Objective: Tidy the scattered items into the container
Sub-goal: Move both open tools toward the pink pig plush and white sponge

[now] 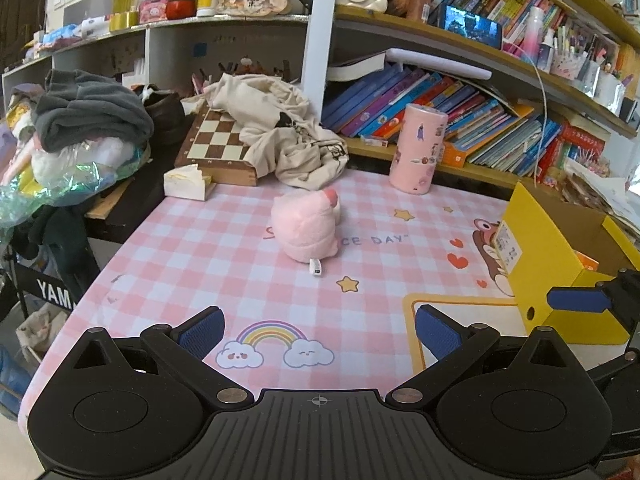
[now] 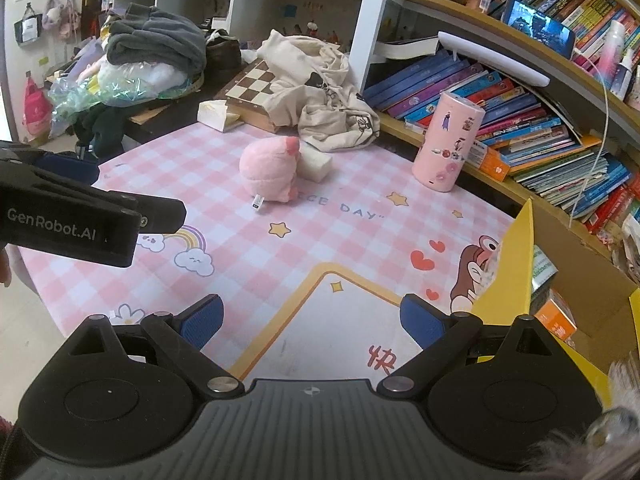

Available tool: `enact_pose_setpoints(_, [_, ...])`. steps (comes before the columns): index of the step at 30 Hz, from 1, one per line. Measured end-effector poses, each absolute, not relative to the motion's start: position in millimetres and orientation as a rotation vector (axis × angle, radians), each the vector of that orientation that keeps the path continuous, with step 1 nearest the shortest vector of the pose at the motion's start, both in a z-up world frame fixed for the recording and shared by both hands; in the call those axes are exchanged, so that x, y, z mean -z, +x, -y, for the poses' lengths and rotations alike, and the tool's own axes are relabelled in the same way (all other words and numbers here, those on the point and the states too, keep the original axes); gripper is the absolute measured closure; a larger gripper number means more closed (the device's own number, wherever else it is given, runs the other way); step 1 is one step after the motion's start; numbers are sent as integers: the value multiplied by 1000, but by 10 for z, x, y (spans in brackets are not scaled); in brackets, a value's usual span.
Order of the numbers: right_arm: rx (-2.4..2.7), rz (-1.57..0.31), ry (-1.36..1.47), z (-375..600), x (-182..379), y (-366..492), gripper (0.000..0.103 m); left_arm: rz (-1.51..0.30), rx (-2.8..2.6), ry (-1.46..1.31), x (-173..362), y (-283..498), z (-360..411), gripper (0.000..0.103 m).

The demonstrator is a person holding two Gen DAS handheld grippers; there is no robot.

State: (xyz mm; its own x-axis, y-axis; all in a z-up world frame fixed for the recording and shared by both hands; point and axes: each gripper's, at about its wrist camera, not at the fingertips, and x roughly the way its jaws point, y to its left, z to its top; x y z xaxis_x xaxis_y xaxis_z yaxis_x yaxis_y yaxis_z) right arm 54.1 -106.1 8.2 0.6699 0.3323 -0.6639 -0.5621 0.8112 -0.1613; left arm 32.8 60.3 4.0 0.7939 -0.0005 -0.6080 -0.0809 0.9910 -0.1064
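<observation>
A pink plush toy point(image 1: 306, 228) lies mid-table on the pink checked mat point(image 1: 192, 248); it also shows in the right wrist view point(image 2: 270, 170) with a cream block point(image 2: 316, 164) beside it. A pink cylinder point(image 1: 418, 148) stands upright at the back; it shows in the right wrist view too point(image 2: 448, 146). The yellow cardboard box point(image 1: 548, 276) stands at the right, open, with small items inside point(image 2: 556, 318). My left gripper point(image 1: 318, 330) is open and empty, near the front edge. My right gripper point(image 2: 310, 320) is open and empty, just left of the box.
A chessboard point(image 1: 218, 142) under a beige garment point(image 1: 288, 132) and a tissue pack point(image 1: 186, 182) sit at the back left. Piled clothes and bags point(image 1: 84, 120) lie at the far left. Bookshelves point(image 1: 480, 120) line the back and right.
</observation>
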Motion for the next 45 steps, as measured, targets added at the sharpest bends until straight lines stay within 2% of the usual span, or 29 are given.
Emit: enact_pose_setpoints(45, [-605, -787, -372, 929, 269, 1504, 7, -760, -113, -169, 270, 1224, -692, 0])
